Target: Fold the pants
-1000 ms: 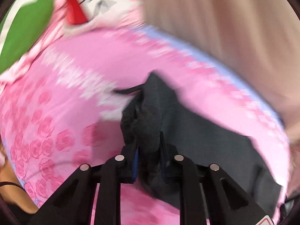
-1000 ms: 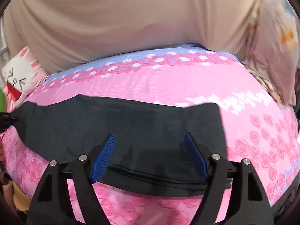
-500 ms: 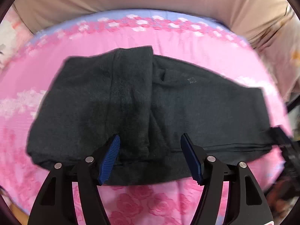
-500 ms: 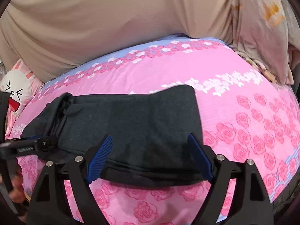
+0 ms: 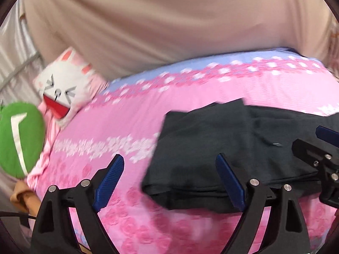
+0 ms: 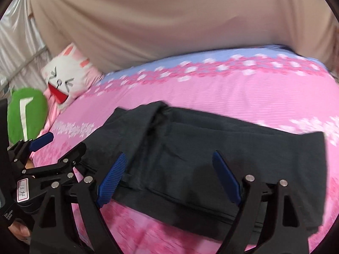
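Dark grey pants (image 5: 211, 139) lie folded in a flat band across the pink rose-print bed sheet (image 5: 211, 89). My left gripper (image 5: 169, 158) hovers at their left end with its jaws opening. Only the right finger is over the cloth, and nothing is pinched. In the right wrist view the pants (image 6: 190, 144) fill the middle. My right gripper (image 6: 169, 155) stands open above their near edge, with the cloth below its fingers and not squeezed. Each gripper shows in the other's view: the right gripper (image 5: 317, 148) at the right edge, the left gripper (image 6: 53, 148) at the lower left.
A white rabbit-face cushion (image 5: 63, 84) and a green cushion (image 5: 19, 139) lie at the bed's left end. A beige cloth (image 5: 169, 31) hangs behind the far edge. Bare pink sheet stretches beyond and left of the pants. A hand (image 6: 19, 230) holds the left gripper.
My left gripper let go of the bunched pant end, opened wide and swung left past the pants' left end. My right gripper shifted left along the pants, still open.
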The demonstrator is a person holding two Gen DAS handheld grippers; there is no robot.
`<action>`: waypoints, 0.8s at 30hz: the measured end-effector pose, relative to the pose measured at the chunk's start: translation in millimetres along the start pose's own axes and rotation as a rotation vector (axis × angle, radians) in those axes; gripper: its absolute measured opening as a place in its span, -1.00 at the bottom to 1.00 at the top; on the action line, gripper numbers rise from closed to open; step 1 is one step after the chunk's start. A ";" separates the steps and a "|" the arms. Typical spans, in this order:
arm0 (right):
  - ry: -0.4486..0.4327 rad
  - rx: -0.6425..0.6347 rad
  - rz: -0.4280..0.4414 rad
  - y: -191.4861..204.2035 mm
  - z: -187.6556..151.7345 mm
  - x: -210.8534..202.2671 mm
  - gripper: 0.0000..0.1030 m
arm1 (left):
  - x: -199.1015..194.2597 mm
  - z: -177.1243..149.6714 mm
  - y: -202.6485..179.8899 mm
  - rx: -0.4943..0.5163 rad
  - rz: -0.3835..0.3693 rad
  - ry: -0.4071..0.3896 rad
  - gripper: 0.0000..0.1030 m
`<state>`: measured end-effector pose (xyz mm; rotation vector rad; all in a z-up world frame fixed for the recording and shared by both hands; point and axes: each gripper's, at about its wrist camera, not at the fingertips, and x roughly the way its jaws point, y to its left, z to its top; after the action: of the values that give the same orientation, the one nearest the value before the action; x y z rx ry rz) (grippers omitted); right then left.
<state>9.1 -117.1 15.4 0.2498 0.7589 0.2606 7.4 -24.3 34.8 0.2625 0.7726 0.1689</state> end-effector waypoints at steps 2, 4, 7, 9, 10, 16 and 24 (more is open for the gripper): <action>0.024 -0.021 0.002 13.3 3.0 15.8 0.58 | 13.0 -7.5 21.7 -0.028 0.025 0.033 0.67; 0.042 -0.031 0.003 22.1 5.0 29.1 0.58 | 17.6 -20.9 38.0 -0.048 0.032 0.055 0.67; 0.073 -0.018 0.002 27.4 4.8 46.4 0.58 | 32.8 -30.1 59.6 -0.084 0.024 0.088 0.67; 0.098 0.005 -0.006 26.8 2.4 58.1 0.58 | 38.7 -35.8 72.1 -0.110 -0.006 0.101 0.69; 0.112 0.014 -0.009 26.0 1.4 63.4 0.58 | 39.7 -37.8 76.9 -0.120 -0.017 0.099 0.69; 0.136 0.055 0.029 33.6 -1.1 82.6 0.56 | 40.1 -52.0 124.4 -0.249 -0.132 0.075 0.69; 0.118 0.135 0.232 39.3 20.3 79.7 -0.69 | 45.6 -56.2 153.5 -0.362 -0.137 0.139 0.69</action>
<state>73.4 -57.2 -9.2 0.4552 0.8663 0.4472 -8.6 142.9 11.1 -0.1467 0.8791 0.1954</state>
